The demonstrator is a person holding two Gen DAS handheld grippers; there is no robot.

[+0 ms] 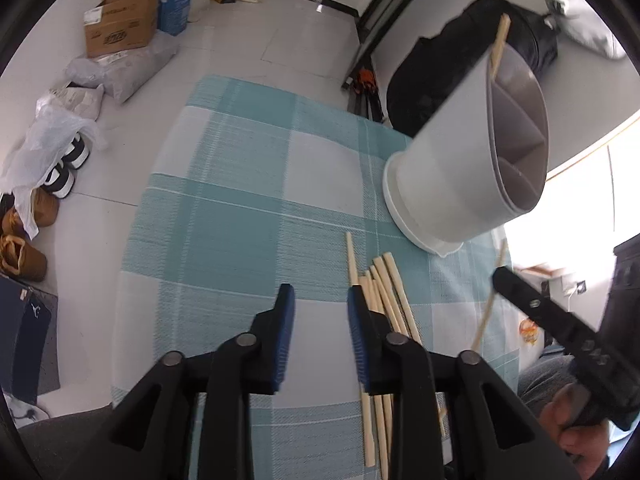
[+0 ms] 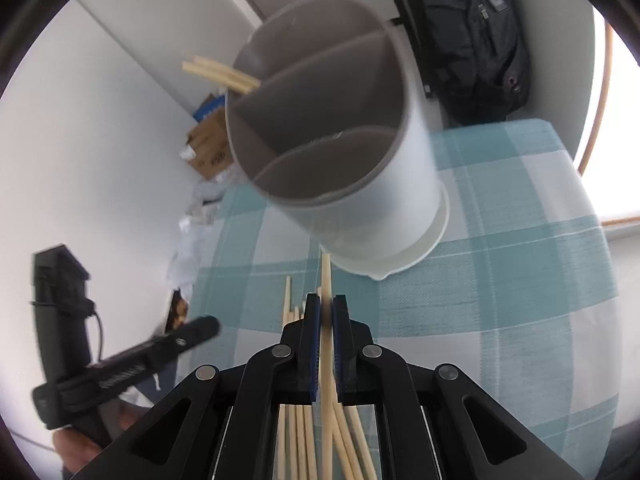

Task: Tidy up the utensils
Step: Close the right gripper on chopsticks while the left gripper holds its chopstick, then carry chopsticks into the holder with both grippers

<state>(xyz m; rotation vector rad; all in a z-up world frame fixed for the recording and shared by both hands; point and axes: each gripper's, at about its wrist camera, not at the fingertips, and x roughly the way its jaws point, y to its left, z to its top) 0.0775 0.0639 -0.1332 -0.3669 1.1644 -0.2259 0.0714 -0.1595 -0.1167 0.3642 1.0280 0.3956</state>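
Observation:
A white utensil holder (image 1: 468,152) with a grey divided insert stands on the teal check cloth (image 1: 240,200). Pale chopsticks (image 2: 218,74) poke out of its far compartment. More chopsticks (image 1: 384,296) lie loose in a pile on the cloth in front of the holder. My left gripper (image 1: 320,290) hangs open over the cloth just left of the pile, with nothing between its blue pads. My right gripper (image 2: 327,300) is shut on one chopstick (image 2: 327,272), lifted above the pile and pointing toward the holder (image 2: 340,152). In the left wrist view the right gripper (image 1: 505,278) shows with that chopstick (image 1: 486,312).
A black backpack (image 1: 480,60) leans behind the table. Cardboard boxes (image 1: 120,20), plastic bags and shoes (image 1: 60,160) line the floor at left. The table's edge drops off at right under a bright window. The other hand's gripper (image 2: 208,326) is at lower left in the right wrist view.

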